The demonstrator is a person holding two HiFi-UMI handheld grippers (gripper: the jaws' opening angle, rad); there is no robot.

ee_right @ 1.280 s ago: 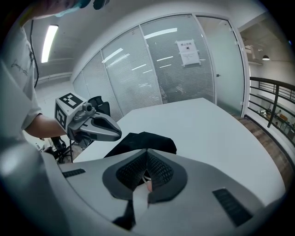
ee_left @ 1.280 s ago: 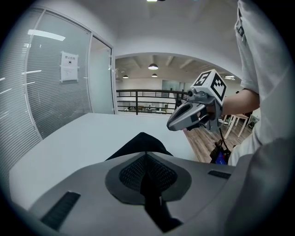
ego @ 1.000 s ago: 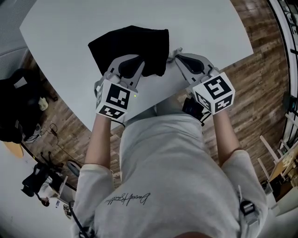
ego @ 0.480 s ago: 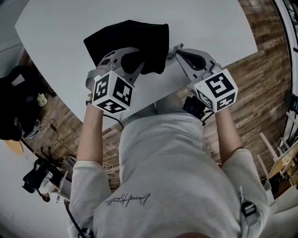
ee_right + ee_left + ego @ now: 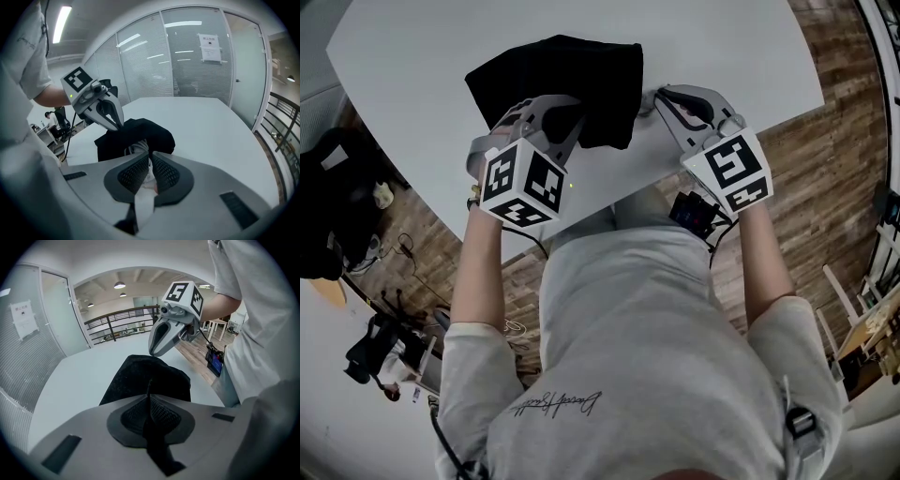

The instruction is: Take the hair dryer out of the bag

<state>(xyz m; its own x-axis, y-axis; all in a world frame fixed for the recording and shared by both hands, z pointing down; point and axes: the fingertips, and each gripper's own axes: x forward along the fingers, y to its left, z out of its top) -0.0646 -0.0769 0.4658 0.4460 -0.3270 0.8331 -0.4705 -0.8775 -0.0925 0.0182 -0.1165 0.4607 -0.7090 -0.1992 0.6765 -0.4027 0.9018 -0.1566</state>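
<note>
Dim, bluish, lit by ceiling lamps [image 5: 120, 285] high beyond the jaws; bends hard at edges, blackens in corners.

The white worktop [image 5: 441, 56] stands over a wooden plank floor [image 5: 834, 141], where a dark heap of gear [image 5: 328, 216] and loose cables [image 5: 398, 262] lie off its left edge in the head view. Beyond the worktop's far side runs a glass partition [image 5: 187, 61] with blinds, bearing a paper notice [image 5: 209, 47]. Towards the opposite side a dark railing [image 5: 122, 319] runs beneath round ceiling lights [image 5: 120, 285].
</note>
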